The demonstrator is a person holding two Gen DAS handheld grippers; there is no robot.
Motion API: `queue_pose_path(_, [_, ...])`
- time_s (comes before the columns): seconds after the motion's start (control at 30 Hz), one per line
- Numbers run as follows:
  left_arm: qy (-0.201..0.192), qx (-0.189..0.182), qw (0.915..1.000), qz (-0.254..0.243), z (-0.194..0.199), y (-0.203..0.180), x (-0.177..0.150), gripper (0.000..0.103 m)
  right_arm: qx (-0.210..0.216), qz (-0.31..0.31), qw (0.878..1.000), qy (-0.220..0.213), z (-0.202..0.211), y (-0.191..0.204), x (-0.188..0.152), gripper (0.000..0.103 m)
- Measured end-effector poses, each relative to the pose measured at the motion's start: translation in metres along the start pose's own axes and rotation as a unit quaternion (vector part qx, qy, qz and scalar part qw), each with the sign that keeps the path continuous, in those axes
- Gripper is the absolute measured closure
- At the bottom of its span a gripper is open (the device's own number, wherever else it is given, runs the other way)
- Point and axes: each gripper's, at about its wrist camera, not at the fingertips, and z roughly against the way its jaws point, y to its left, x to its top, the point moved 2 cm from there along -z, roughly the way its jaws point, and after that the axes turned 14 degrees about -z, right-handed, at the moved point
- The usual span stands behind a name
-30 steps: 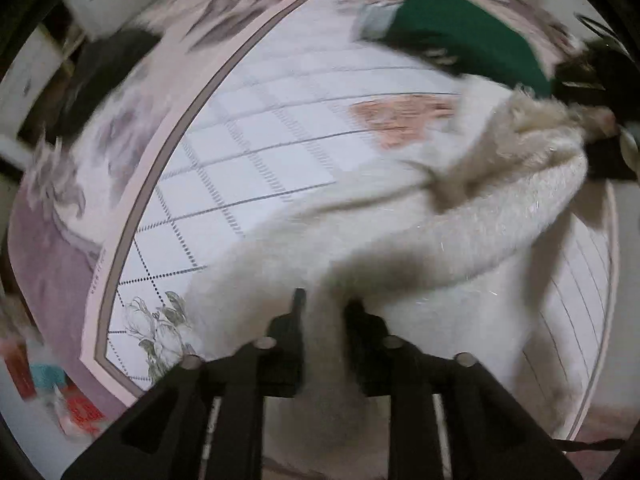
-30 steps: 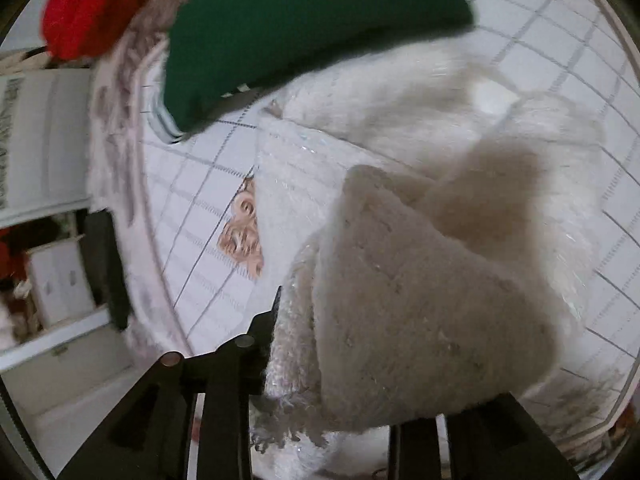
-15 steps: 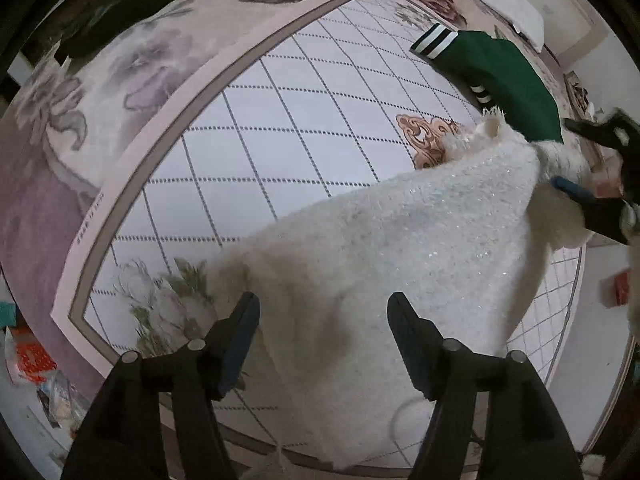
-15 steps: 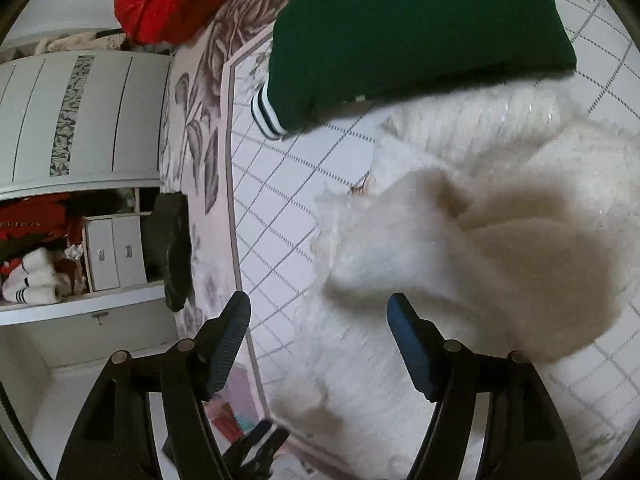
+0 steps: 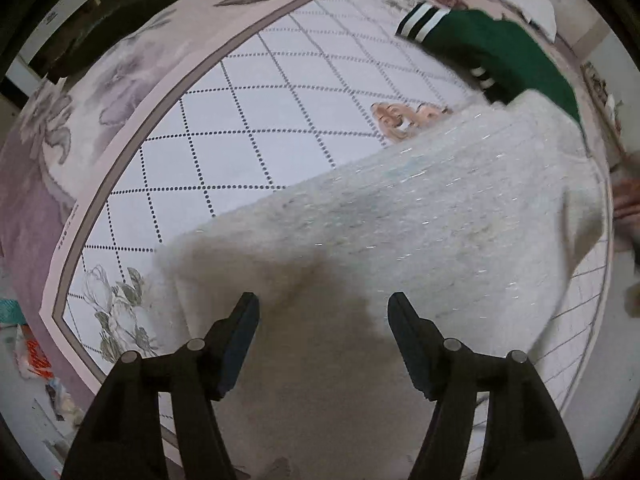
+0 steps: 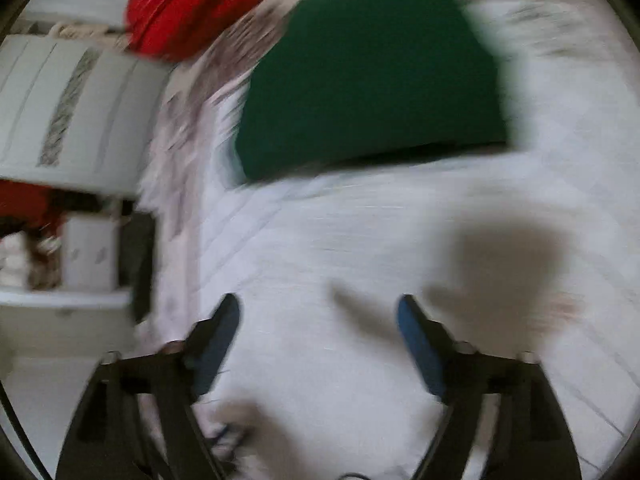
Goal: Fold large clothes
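A fluffy white garment (image 5: 420, 220) lies spread flat on the bed's quilted cover (image 5: 280, 120), folded into a broad rectangle. My left gripper (image 5: 323, 312) is open and empty, hovering just above the garment's near edge. In the blurred right wrist view the same white garment (image 6: 360, 260) fills the middle. My right gripper (image 6: 319, 312) is open and empty above it. A folded green sweater (image 6: 372, 76) lies just beyond the white garment; it also shows in the left wrist view (image 5: 500, 52), with white-striped cuffs.
A red garment (image 6: 196, 4) lies at the far end of the bed. A dark cloth (image 5: 108, 16) lies on the cover's floral border at far left. A white wardrobe with open shelves (image 6: 60, 160) stands beside the bed. Clutter lies on the floor (image 5: 32, 360).
Both grippers were shut on the white garment a second ago. They let go of it, opened, and the garment now lies flat. The right gripper is still moving, so its view is blurred.
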Motion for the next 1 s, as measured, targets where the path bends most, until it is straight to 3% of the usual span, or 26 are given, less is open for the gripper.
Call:
queue_pose_path(0.07, [-0.003, 0.005, 1.0000, -0.002, 0.000, -0.005, -0.002, 0.038, -0.013, -0.021, 1.000, 0.016, -0.013, -0.037, 0.000, 0.008])
queue_pose_path(0.13, [0.008, 0.008, 0.9999, -0.007, -0.010, -0.011, -0.002, 0.038, -0.020, -0.053, 0.996, 0.068, -0.058, -0.072, 0.004, 0.008])
queue_pose_path(0.2, [0.021, 0.004, 0.9998, -0.007, -0.021, -0.014, -0.005, 0.038, 0.001, -0.075, 0.990, 0.118, -0.105, -0.087, 0.007, 0.008])
queue_pose_path(0.27, [0.030, 0.018, 0.9993, -0.017, -0.027, -0.016, -0.007, 0.038, 0.027, -0.100, 0.989, 0.101, -0.119, -0.090, 0.007, 0.008])
queue_pose_path(0.3, [0.030, 0.025, 0.9990, -0.022, -0.028, -0.016, -0.008, 0.038, 0.046, -0.098, 0.991, 0.076, -0.114, -0.085, 0.004, 0.024])
queue_pose_path(0.37, [0.031, 0.039, 0.9983, -0.029, -0.028, -0.014, -0.010, 0.038, 0.063, -0.115, 0.989, 0.065, -0.103, -0.085, -0.007, 0.065])
queue_pose_path(0.47, [0.033, 0.044, 0.9979, -0.035, -0.024, -0.016, -0.014, 0.038, 0.083, -0.185, 0.978, 0.052, -0.076, -0.110, -0.033, 0.076])
queue_pose_path(0.6, [0.034, 0.056, 0.9960, -0.061, -0.015, -0.025, -0.023, 0.038, 0.048, -0.263, 0.962, 0.056, -0.041, -0.161, -0.101, 0.078])
queue_pose_path(0.73, [0.040, 0.052, 0.9949, -0.076, -0.015, -0.035, -0.034, 0.038, -0.011, -0.261, 0.961, 0.090, -0.035, -0.189, -0.156, 0.075])
queue_pose_path(0.8, [0.043, 0.048, 0.9950, -0.076, -0.018, -0.041, -0.037, 0.038, -0.021, -0.260, 0.960, 0.100, -0.033, -0.192, -0.164, 0.061])
queue_pose_path(0.87, [0.041, 0.043, 0.9953, -0.076, -0.019, -0.047, -0.039, 0.038, -0.057, -0.232, 0.966, 0.104, -0.023, -0.183, -0.163, 0.051])
queue_pose_path(1.0, [0.036, 0.034, 0.9956, -0.079, -0.021, -0.060, -0.037, 0.038, -0.117, -0.145, 0.981, 0.061, 0.017, -0.145, -0.155, 0.050])
